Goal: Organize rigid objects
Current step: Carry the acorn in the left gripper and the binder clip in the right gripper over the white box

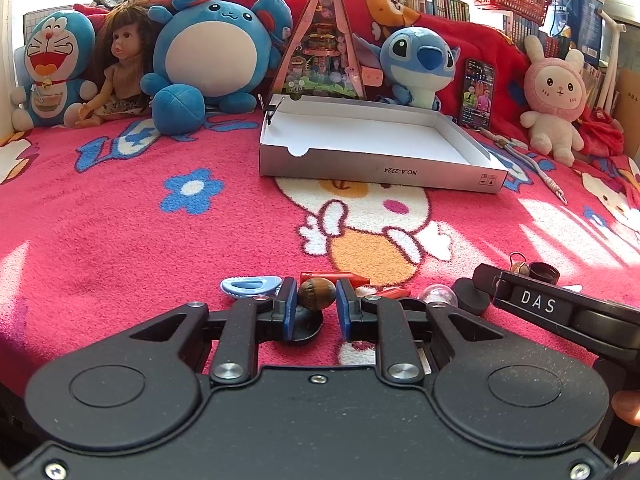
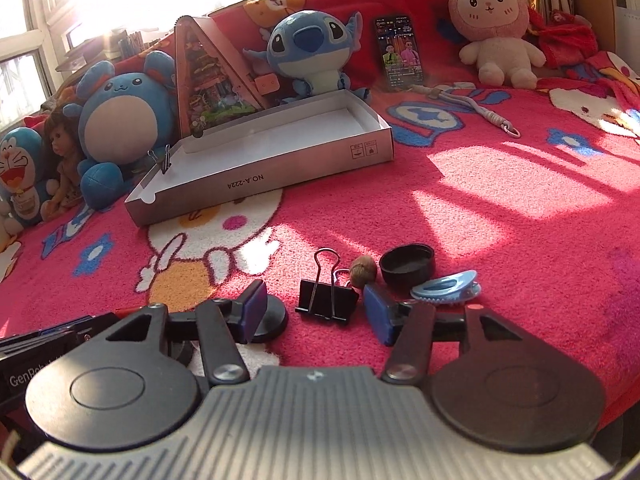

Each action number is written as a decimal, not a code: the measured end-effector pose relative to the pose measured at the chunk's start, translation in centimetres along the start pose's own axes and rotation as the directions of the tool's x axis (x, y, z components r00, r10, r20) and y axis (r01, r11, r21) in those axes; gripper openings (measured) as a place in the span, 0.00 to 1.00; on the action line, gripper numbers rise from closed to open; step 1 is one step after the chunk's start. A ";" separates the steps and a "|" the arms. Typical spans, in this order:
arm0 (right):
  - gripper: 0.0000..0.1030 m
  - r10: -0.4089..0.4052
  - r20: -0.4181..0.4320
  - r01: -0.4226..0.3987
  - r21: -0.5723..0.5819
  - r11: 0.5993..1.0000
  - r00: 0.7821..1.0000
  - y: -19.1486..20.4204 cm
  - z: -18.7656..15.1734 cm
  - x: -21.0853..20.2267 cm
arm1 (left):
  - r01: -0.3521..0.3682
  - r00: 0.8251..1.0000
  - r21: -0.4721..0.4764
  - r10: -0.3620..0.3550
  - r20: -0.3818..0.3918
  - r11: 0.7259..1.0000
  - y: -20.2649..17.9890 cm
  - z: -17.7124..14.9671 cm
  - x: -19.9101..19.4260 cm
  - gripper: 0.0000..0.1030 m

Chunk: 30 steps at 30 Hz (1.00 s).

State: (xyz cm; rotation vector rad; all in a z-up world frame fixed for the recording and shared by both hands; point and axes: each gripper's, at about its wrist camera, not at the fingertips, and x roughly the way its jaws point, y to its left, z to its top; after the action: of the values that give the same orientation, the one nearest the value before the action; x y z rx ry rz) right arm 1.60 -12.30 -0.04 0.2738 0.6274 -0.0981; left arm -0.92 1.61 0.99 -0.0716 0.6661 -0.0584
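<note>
Walnut (image 1: 316, 294) sat clamped between the left gripper (image 1: 316, 310) pads, low over the near blanket (image 1: 120, 220), and ought to be lifted straight before travelling to the open box (image 1: 376, 168) farther off. Right gripper (image 2: 316, 314) stood open and empty over the black binder clip (image 2: 326, 300), with a second nut (image 2: 363, 270), black cap (image 2: 407, 266) and blue clip (image 2: 446, 288) crowding just beyond.
</note>
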 end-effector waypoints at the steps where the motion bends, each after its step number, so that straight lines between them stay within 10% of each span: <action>1: 0.53 -0.002 0.002 0.002 0.000 1.000 1.000 0.1 0.0 0.1 | 0.001 1.000 0.000 -0.001 0.000 1.000 0.0 0.0 0.0 0.20; 7: 0.38 0.004 0.002 -0.004 0.000 1.000 1.000 -0.2 0.4 0.9 | 0.000 1.000 -0.001 0.000 0.000 1.000 0.0 0.0 0.0 0.20; 30: 0.37 0.077 0.102 -0.071 -0.059 0.996 0.992 0.0 2.3 -0.7 | 0.049 0.998 0.008 -0.049 0.042 0.999 0.2 2.8 0.4 0.15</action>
State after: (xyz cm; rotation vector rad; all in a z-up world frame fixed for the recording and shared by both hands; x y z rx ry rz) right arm 2.33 -12.93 2.12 0.2371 0.5145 -0.0233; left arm 1.12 1.96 2.90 -0.0819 0.6216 -0.1060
